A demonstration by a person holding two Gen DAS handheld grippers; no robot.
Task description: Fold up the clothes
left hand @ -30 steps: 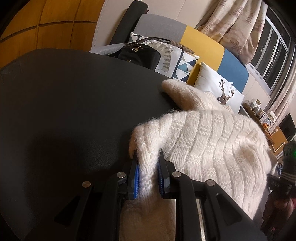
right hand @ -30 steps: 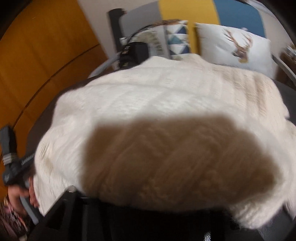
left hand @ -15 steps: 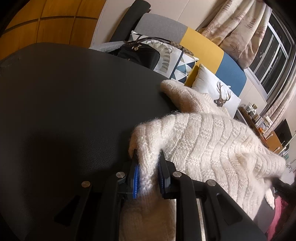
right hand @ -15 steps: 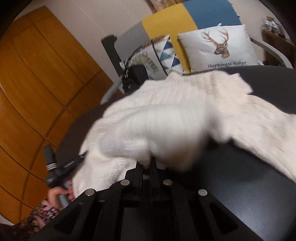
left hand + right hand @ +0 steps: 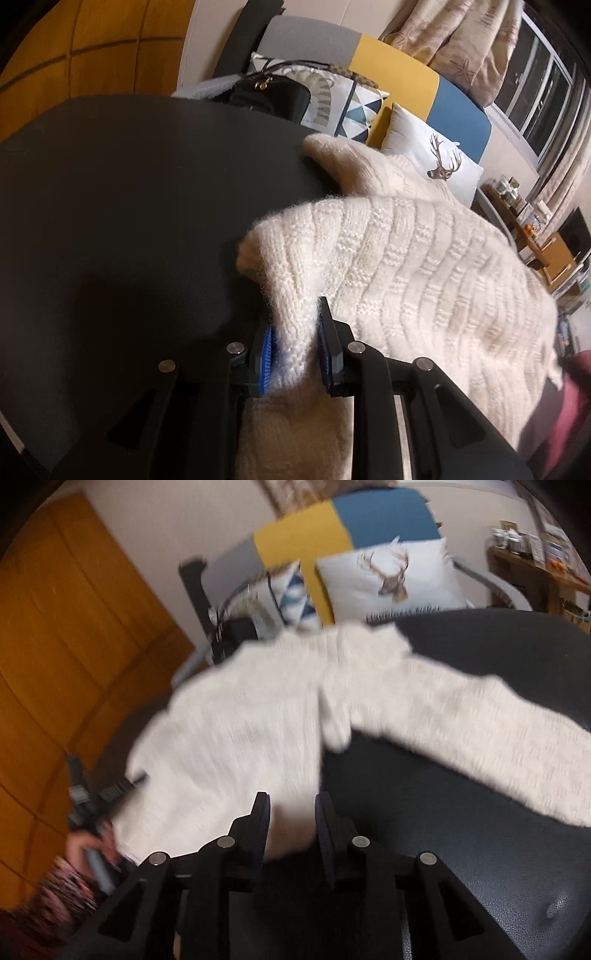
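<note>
One sweater, two cushions.

The right wrist view is motion-blurred, so the sweater's knit is unreadable. Its sleeve is cut off at 3 o'clock.

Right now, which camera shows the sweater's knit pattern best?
The left wrist view: the sweater is sharp and close, its ribs clear. The right wrist view shows more of it spread on the table, but blurred.

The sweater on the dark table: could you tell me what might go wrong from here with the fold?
1. The left gripper pinches only a narrow edge of the sweater, so the loose knit may slip out if pulled.
2. The right gripper stands open, holding nothing, and a sleeve lies spread across the table, so the fold could end up lopsided.
</note>
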